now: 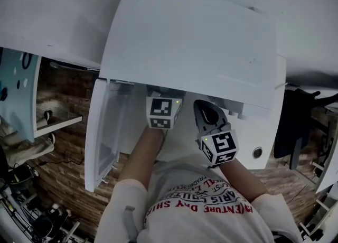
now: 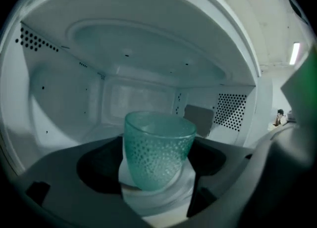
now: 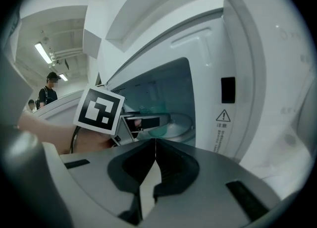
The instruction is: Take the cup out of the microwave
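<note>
Left tongs (image 2: pixel 156 170) are spread wide inside the microwave (image 2: pixel 59 88), with the cup (image 2: pixel 157 147) between them at 12 o'clock, not pinched yet. So it's the grab step: close evenly on it, then pull straight out. Right tongs (image 3: pixel 155 155) clenched empty, outside at 3. Cup's teal, dimpled, see-through, upright.

The cup (image 2: pixel 157 150) is a see-through green glass with a skin of small raised dots and a smooth rim, a little wider at the mouth than at the foot. It stands upright on the floor of the white microwave (image 1: pixel 190 41), well clear of its back wall and both side walls. The microwave's door (image 1: pixel 103 136) is swung wide open to the left.
</note>
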### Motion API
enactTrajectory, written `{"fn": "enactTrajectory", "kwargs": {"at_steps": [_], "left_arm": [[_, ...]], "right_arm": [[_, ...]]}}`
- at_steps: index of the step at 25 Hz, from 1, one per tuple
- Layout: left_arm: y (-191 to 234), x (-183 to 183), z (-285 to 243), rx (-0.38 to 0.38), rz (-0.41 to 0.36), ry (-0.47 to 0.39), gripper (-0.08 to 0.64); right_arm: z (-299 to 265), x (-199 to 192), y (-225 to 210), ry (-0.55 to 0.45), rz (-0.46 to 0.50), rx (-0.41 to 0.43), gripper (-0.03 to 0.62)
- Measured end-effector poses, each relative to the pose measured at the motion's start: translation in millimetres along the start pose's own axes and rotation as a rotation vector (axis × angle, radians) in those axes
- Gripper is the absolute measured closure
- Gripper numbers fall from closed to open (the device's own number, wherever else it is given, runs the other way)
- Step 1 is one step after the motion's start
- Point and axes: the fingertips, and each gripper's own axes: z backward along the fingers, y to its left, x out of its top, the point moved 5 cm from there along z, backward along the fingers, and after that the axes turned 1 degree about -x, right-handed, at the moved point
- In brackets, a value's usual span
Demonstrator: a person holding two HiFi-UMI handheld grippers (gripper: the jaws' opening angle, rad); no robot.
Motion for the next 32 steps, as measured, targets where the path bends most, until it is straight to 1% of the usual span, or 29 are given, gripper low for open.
{"fn": "enactTrajectory", "kwargs": {"at_steps": [5,11,16,24,27,32], "left_arm": [[-2,-2,-8,0.003,-0.030,0.044,0.177],[0,-1,-4,0.003,-0.031,0.056,0.183],[-6,3,10,-0.028,-0.041,0.055,0.184],[-26,4,60,-0.079,-0.105,0.040,0.184],[-29,3,85,-0.088,-0.098,0.031,0.184],[-31,4,129,-0.094,-0.059,0.010,0.184]], "right_arm": [[3,-4,-3,0.010,-0.014,-0.010,0.580],[7,-6,-2,0.019,-0.019,-0.025,0.580],[12,-5,2,0.004,-0.007,-0.040,0.580],[35,-11,22,-0.015,-0.009,-0.075,0.580],[46,-14,30,-0.029,-0.005,-0.099,0.580],[61,-12,47,-0.073,-0.004,-0.140,0.580]]}}
